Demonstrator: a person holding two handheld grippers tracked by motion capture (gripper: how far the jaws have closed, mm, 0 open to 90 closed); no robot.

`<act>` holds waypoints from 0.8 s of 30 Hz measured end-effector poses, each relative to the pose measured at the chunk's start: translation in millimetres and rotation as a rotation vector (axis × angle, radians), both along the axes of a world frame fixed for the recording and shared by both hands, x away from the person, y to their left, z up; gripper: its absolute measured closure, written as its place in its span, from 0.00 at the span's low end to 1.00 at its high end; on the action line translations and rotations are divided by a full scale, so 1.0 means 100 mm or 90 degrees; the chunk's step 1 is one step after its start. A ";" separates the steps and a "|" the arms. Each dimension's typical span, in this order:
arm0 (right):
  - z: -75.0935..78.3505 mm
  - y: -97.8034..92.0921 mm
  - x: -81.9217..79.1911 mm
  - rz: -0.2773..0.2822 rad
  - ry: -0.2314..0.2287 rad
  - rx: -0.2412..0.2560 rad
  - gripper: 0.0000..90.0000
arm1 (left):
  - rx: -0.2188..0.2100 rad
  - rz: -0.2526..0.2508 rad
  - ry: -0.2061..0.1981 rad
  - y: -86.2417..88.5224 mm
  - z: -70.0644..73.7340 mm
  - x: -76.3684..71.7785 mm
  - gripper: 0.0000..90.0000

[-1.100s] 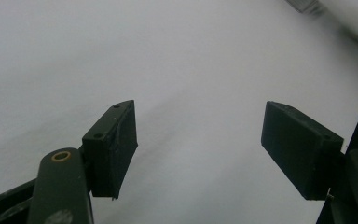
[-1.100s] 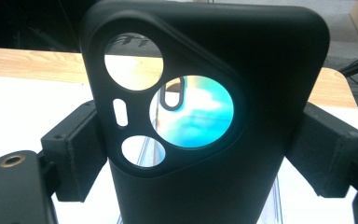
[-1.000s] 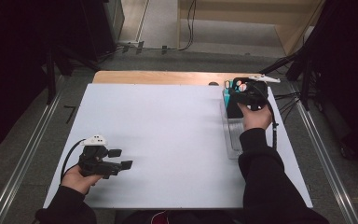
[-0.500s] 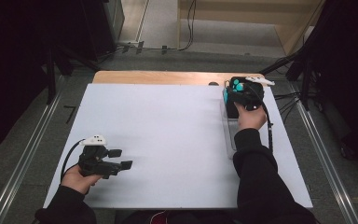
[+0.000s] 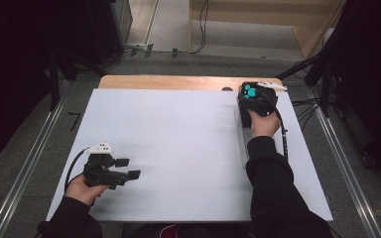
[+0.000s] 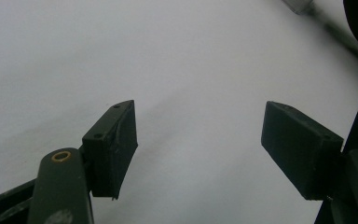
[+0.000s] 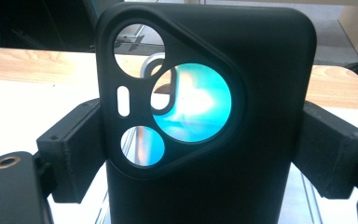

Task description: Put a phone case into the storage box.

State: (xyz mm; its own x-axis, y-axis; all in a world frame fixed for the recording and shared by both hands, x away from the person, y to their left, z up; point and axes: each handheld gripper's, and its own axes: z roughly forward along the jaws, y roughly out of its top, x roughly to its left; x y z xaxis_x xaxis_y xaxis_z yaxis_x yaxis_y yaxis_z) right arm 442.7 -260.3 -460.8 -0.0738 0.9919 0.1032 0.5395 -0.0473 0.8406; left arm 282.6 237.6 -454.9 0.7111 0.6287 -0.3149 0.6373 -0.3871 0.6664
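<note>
My left tongs (image 5: 127, 168) rest wide apart and empty, low over the near left of the white worktop (image 5: 178, 148); farther off, my right tongs (image 7: 200, 149) clamp a black phone case (image 7: 205, 116) by its sides at the far right edge; I judge it just lifted, so next comes carrying and setting it down; its triangular camera cutout shows teal.

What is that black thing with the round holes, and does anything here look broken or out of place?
It looks like a black phone case, clamped by its sides in the right gripper. Teal shows through its camera cutouts. Nothing looks broken, spilled or askew. The left gripper rests over the white table with its jaws apart and nothing between them.
</note>
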 end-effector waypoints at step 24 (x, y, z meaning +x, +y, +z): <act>0.07 -0.05 -0.03 0.026 0.021 0.035 0.00 | -0.006 0.001 -0.002 -0.02 0.02 0.00 0.30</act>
